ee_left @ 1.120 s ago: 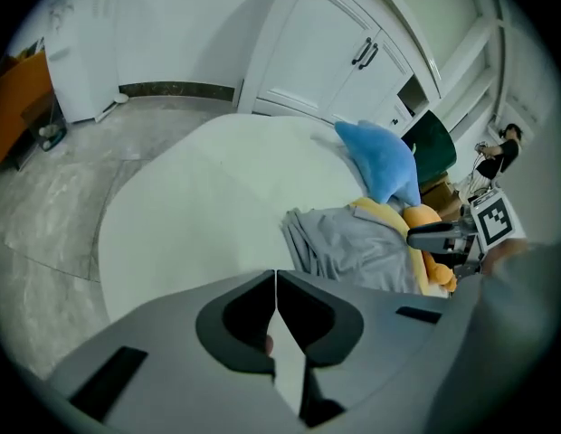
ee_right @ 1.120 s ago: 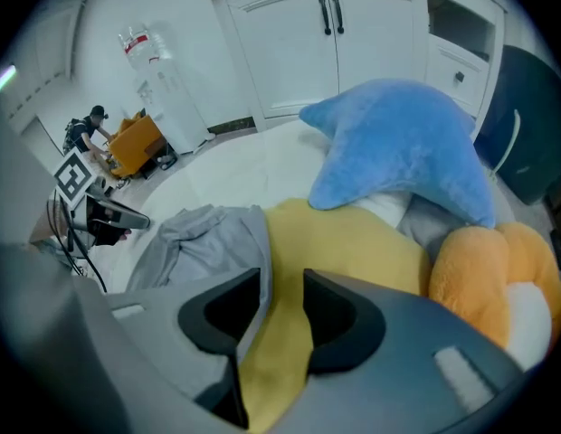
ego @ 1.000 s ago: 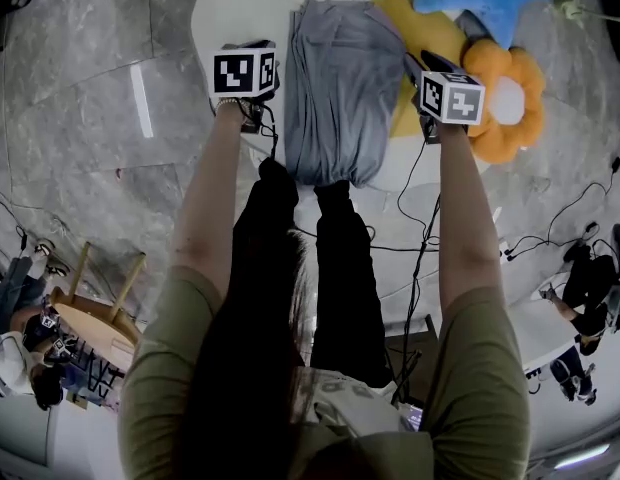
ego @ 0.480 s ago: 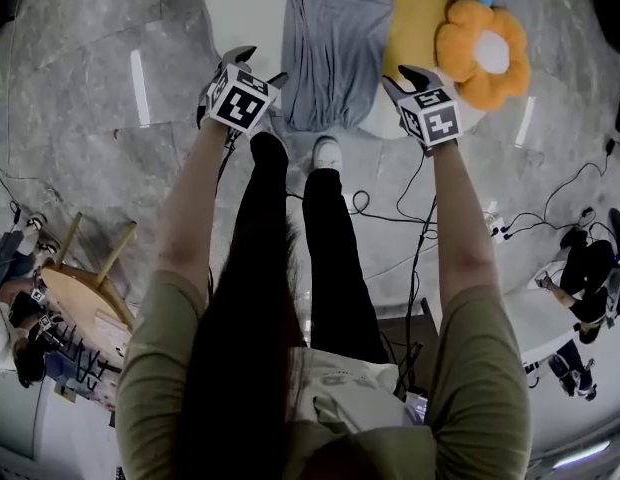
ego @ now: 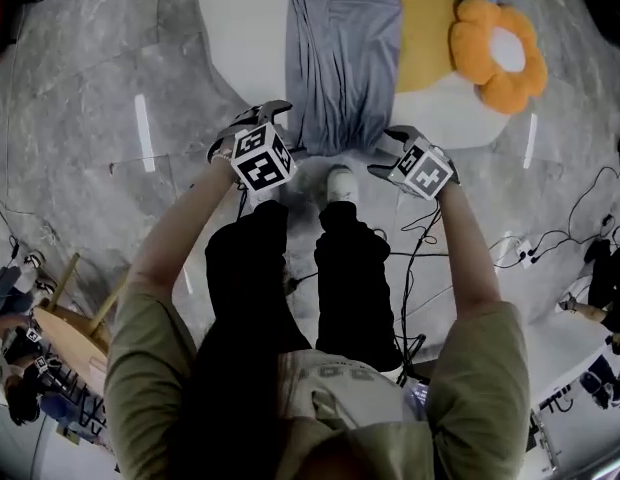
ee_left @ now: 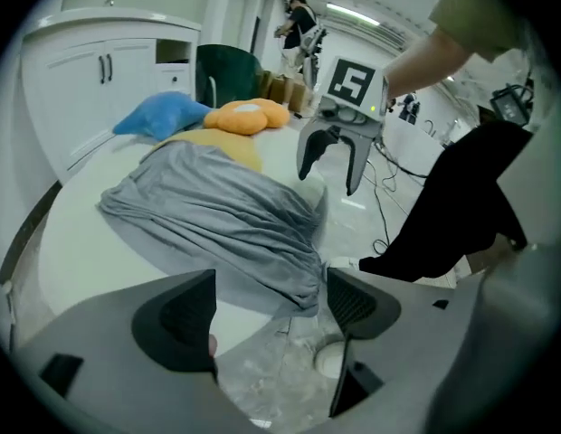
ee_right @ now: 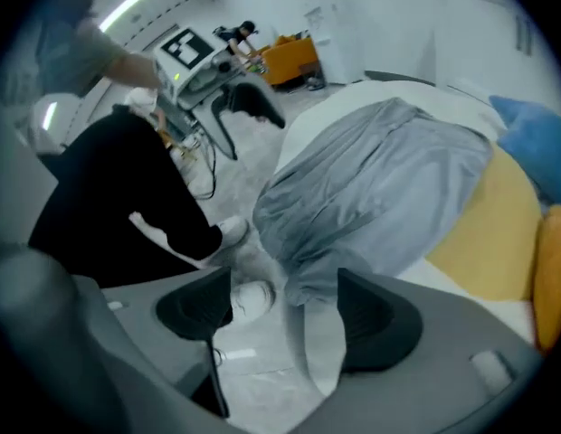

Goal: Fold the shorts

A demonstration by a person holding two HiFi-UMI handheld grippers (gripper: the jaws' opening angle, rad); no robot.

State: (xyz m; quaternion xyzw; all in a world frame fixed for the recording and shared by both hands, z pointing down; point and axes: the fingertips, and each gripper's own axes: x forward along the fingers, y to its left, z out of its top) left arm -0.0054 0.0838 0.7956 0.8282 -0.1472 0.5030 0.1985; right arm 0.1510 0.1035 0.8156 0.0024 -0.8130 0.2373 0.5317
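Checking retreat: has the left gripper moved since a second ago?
Yes. The left gripper pulled back from beside the shorts, off the table at its near edge; jaws just opened, nothing between.

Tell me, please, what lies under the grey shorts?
The white table shows beneath the grey shorts, whose near end hangs over its edge. The edge of a yellow cushion seems to run under one side. Anything else they cover is hidden.

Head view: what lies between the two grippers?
The hanging end of the grey fabric shorts and a white shoe, between left gripper and right gripper, seen in the head view.
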